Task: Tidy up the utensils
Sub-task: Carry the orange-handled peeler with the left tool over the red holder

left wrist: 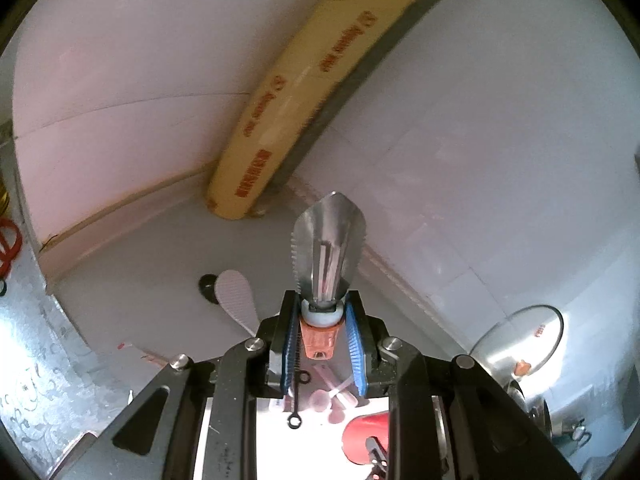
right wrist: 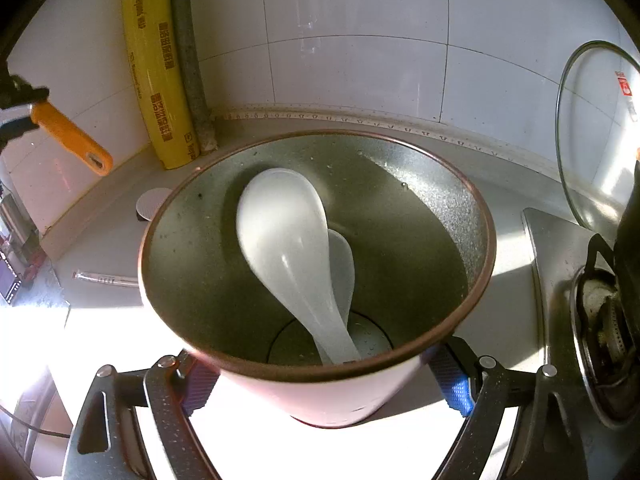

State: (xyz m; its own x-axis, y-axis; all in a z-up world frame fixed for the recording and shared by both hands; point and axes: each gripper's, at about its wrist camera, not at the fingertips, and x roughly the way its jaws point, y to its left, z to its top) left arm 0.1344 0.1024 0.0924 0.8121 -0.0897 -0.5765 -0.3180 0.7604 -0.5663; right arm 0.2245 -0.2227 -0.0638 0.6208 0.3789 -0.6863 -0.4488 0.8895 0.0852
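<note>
Our left gripper (left wrist: 320, 338) is pinching the orange-handled scaler (left wrist: 327, 252), blade up, off the white countertop (left wrist: 140, 292). Right gripper (right wrist: 326, 384) squeezes the pink utensil cup (right wrist: 320, 392), two white spoons (right wrist: 288, 248) inside. Yellow wrap box (right wrist: 160, 72) leans in the tiled corner, gas stove (right wrist: 568, 288) far right.

- Long yellow cardboard box (right wrist: 160, 68) standing against the tiled wall: red-brown printed characters, too blurred to read.
- Clear glass pot lid (right wrist: 592, 128): small red label, illegible.
</note>
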